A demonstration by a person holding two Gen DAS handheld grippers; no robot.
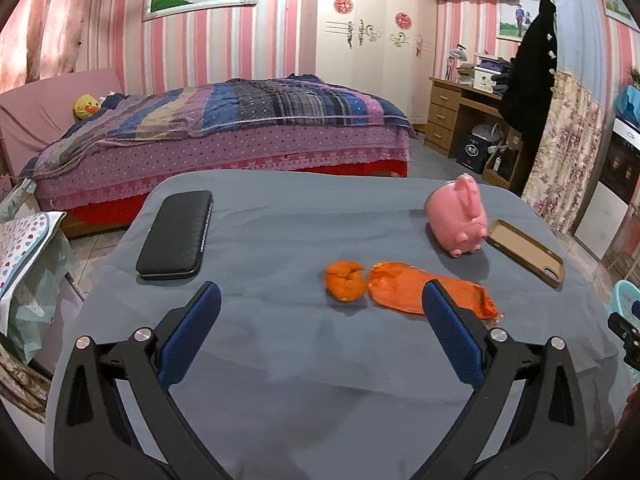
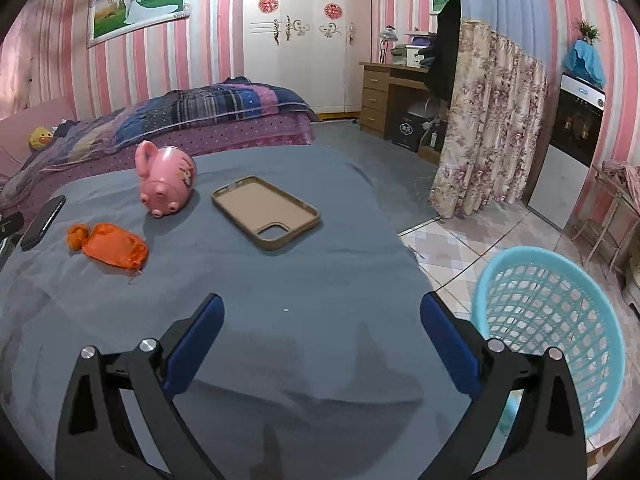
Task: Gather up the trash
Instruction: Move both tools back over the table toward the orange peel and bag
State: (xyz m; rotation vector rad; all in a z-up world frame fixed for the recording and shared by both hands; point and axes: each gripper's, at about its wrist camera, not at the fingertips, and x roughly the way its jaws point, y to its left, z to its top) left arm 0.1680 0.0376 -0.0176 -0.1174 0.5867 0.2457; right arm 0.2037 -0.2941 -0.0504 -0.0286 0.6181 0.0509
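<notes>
A table [image 1: 280, 360] under grey cloth stands in a pink-striped bedroom, a blue basket [image 2: 552, 320] on the floor beside it. The orange wrapper [image 1: 404, 286] lies mid-table, long axis left to right, touching an orange peel [image 1: 345, 280]. Left gripper [image 1: 322, 296] and right gripper [image 2: 322, 308] hover spread wide, holding nothing.

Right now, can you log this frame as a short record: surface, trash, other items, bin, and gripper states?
surface: table covered with a grey cloth
trash: orange peel beside an orange wrapper, lying close together
other items: pink piggy bank, empty phone case, black case
bin: blue basket on the floor, off the table's right edge
left gripper: open, holding nothing, above the cloth
right gripper: open, holding nothing
</notes>
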